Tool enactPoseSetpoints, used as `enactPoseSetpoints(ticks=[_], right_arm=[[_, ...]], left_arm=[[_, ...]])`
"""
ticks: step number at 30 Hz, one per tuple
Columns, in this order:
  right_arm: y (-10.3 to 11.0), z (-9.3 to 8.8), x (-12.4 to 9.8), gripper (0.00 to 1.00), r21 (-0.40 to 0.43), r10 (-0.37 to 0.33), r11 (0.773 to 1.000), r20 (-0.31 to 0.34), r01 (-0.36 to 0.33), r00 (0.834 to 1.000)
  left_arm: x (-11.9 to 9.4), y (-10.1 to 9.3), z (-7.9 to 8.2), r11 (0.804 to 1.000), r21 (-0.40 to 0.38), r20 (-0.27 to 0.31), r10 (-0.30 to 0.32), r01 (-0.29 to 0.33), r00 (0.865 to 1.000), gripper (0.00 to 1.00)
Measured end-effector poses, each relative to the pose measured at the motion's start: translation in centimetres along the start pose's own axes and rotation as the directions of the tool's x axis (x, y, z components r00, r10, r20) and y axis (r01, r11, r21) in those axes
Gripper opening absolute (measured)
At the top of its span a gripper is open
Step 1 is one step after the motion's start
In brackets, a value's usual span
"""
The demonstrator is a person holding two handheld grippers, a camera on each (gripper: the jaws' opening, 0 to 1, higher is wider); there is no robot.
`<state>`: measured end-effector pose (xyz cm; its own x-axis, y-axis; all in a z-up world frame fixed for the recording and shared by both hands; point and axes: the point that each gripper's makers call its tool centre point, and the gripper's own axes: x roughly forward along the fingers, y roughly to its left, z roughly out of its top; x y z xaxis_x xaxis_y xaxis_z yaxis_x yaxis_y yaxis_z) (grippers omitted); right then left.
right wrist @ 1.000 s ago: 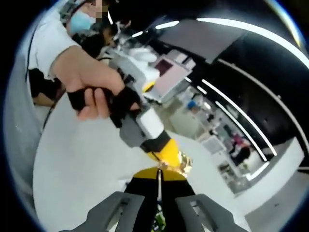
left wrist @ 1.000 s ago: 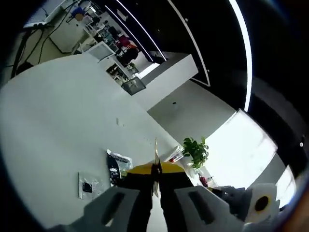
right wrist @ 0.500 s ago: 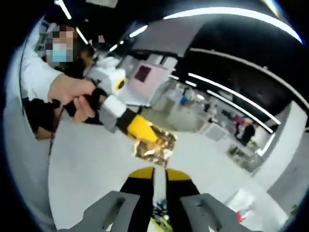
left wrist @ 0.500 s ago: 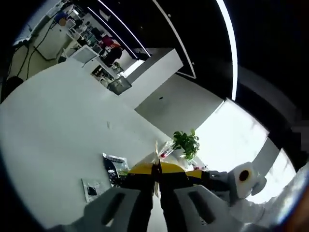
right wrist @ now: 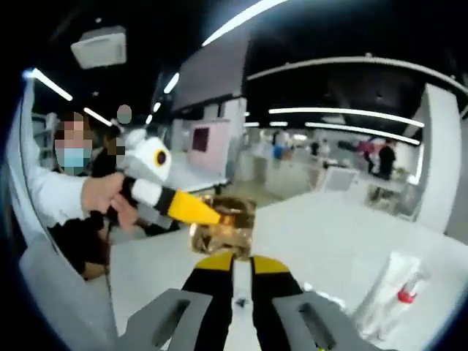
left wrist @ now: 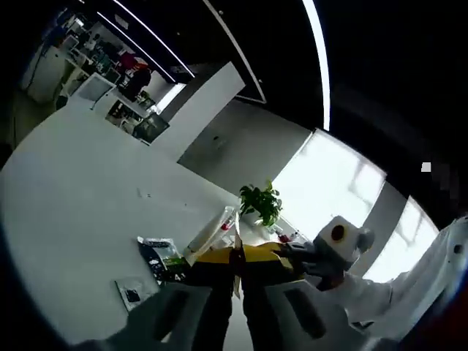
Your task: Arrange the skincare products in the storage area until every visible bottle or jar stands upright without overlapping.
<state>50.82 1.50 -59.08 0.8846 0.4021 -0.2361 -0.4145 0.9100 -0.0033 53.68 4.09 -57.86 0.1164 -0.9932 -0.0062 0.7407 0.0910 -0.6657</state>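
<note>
You face a dark ceiling with long light strips (left wrist: 316, 66). A bright window (left wrist: 333, 186) sits behind a potted plant (left wrist: 259, 203). White counter (left wrist: 73, 197) below; shelving (left wrist: 110, 62) far off.

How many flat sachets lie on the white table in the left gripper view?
2: a dark sachet left of the left claw, and a pale sachet nearer the camera. Others may be hidden behind the claw.

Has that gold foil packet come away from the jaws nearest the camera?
Yes. The gold foil packet, pinched by the left gripper, was between the right gripper's jaws a second ago; now it is beyond their tips.
</note>
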Motion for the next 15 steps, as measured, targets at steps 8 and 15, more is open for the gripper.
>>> enactPoseSetpoints(ticks=[8,15], right_arm=[[-0.18,-0.50,0.25,0.00,0.053,0.009,0.999,-0.007,-0.009,1.000],[0.42,-1.04,0.58,0.00,0.123,0.047,0.991,-0.004,-0.046,0.999]], left_arm=[[-0.33,0.33,0.41,1.000,-0.006,0.000,-0.023,0.023,1.000,0.00],[-0.60,0.66,-0.05,0.999,-0.027,-0.008,-0.037,0.037,0.999,0.00]])
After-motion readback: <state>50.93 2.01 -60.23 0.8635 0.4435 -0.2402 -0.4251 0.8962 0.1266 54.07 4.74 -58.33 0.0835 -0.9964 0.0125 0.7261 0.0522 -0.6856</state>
